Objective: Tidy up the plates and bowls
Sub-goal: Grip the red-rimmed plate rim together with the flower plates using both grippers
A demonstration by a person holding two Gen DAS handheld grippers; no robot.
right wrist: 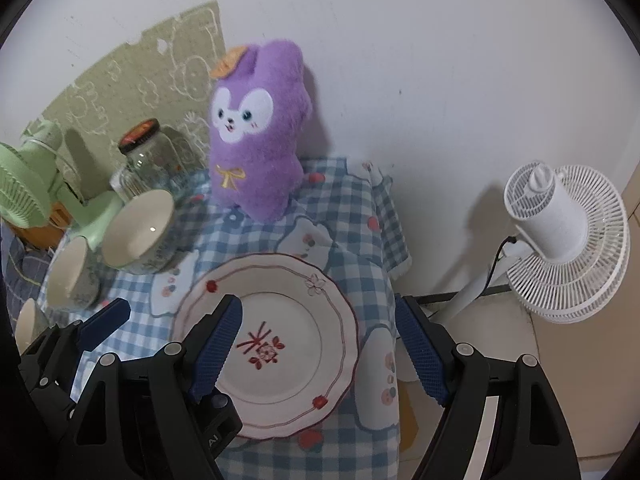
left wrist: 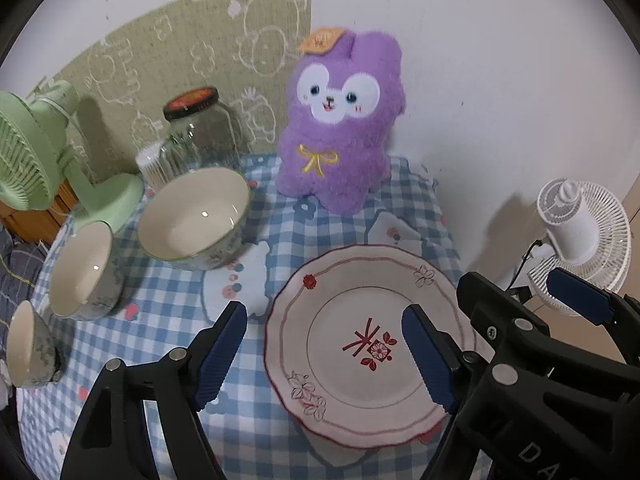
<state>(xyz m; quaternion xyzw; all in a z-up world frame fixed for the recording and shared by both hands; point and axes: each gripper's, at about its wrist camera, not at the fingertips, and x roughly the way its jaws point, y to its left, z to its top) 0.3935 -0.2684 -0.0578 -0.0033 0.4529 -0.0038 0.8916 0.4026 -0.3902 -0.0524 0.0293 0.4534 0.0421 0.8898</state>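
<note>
A white scalloped plate point(left wrist: 352, 396) point(right wrist: 288, 384) with red flower marks lies on the checked tablecloth point(left wrist: 168, 320). My left gripper point(left wrist: 326, 354) hangs open above it: its left finger is over the cloth beside the rim, its right finger over the plate's right half. My right gripper point(right wrist: 320, 352) is open too, its left finger over the plate's middle and its right finger past the table's right edge. Three cream bowls stand in a row at the left: large point(left wrist: 192, 216) point(right wrist: 138, 232), medium point(left wrist: 80, 272) point(right wrist: 66, 272), small point(left wrist: 28, 344) point(right wrist: 28, 324). Nothing is held.
A purple plush toy point(left wrist: 340, 120) stands behind the plate. A glass jar point(left wrist: 196, 132) and a green desk fan point(left wrist: 24, 160) sit at the back left. A white fan point(right wrist: 560, 240) stands off the table to the right, beyond the cloth's hanging edge point(right wrist: 396, 240).
</note>
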